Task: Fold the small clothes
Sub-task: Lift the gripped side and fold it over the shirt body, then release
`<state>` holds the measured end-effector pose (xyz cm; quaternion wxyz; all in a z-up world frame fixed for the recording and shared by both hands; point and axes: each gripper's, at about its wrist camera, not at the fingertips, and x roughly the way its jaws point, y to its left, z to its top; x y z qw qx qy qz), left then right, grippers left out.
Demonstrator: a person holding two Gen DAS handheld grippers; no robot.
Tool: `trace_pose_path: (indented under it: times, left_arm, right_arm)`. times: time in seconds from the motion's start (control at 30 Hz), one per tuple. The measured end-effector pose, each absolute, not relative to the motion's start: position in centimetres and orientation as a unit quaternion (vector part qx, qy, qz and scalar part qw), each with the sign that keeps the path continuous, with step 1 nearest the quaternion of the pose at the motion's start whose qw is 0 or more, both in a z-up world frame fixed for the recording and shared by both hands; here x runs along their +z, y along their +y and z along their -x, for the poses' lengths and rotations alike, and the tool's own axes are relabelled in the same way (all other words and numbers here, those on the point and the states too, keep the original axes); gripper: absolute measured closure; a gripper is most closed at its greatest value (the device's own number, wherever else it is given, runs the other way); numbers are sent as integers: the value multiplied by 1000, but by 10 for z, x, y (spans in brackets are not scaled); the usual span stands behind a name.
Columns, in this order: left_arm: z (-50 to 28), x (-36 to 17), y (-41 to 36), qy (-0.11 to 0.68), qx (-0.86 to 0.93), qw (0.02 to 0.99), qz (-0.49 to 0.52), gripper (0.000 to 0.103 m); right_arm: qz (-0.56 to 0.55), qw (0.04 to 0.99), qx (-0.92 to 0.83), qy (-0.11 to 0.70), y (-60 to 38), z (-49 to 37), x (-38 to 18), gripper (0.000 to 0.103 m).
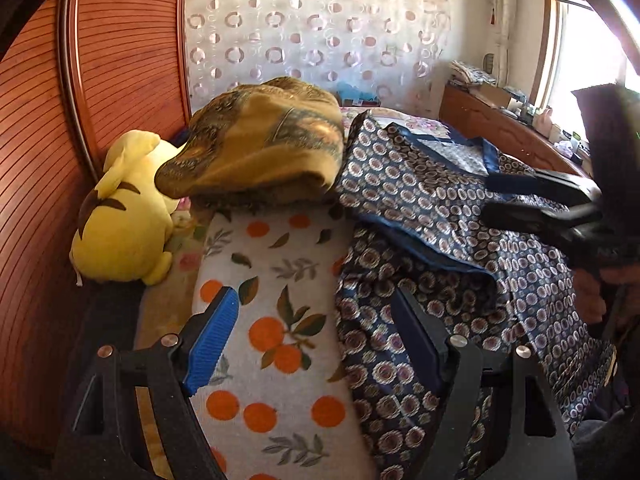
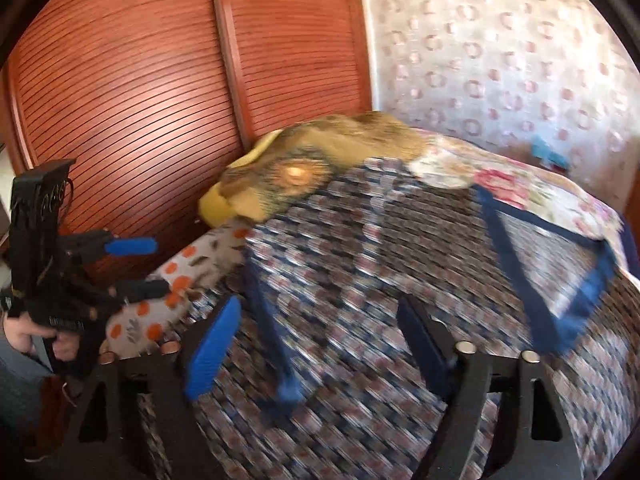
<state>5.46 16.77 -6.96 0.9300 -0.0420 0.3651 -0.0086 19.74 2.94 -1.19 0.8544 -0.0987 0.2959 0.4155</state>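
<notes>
Far left, against the slatted reddish-brown wooden wardrobe doors (image 1: 44, 152): a yellow plush toy with brown stripes (image 1: 120, 224), lying on the bed. Beside it, a folded olive-gold patterned blanket (image 1: 260, 148), one end resting on the toy's head. Below, a grey sheet printed with oranges and green leaves (image 1: 264, 300). In the foreground of the left wrist view, the left gripper (image 1: 316, 340), blue-padded fingers spread wide and pinching nothing, the left finger over the orange-print sheet, the right finger over cloth. Right of centre, the task's piece: a navy blue garment patterned with small rings and trimmed in solid blue (image 1: 436, 208), lying rumpled on the bed, its upper edge touching the blanket. Far right in that view, the right gripper (image 1: 492, 196), black fingers close together just above the garment's blue trim; whether cloth is pinched between them cannot be told. In the blurred right wrist view, the right gripper's fingers (image 2: 216, 344) wide apart above the same garment (image 2: 360, 288), nothing visible between them. Behind, a white curtain with a ring pattern (image 1: 320, 20).
</notes>
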Motion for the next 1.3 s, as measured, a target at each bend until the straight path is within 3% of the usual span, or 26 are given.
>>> trace_pose_path:
  times: [0.33, 0.43, 0.47, 0.53, 0.83, 1.07, 1.13, 1.2, 1.3]
  left_arm:
    - [-52, -88, 176, 377, -7, 925, 58, 24]
    - [-53, -91, 172, 379, -12, 923, 57, 24]
    - [-54, -91, 171, 380, -13, 923, 57, 24]
    - [-55, -92, 168, 380, -15, 923, 56, 24]
    - [-60, -89, 154, 381, -24, 923, 49, 24]
    - [-64, -89, 139, 383, -33, 922, 37, 24]
    - [-66, -90, 136, 385, -33, 922, 36, 24]
    - [-68, -89, 134, 384, -32, 922, 37, 24]
    - [-68, -86, 129, 378, -34, 924, 37, 24]
  right_arm:
    - [156, 828, 418, 340, 103, -245, -40, 60]
    - [162, 824, 419, 346, 111, -253, -41, 80]
    - [159, 824, 421, 344, 113, -250, -37, 93]
    - [146, 824, 431, 337, 109, -251, -30, 96]
    - [65, 863, 413, 283, 35, -260, 18, 97]
    - [73, 908, 263, 319, -38, -285, -3, 96]
    - [81, 915, 224, 325, -51, -288, -10, 88]
    - [81, 916, 212, 329, -61, -293, -14, 71]
    - [80, 918, 209, 327, -68, -295, -17, 58]
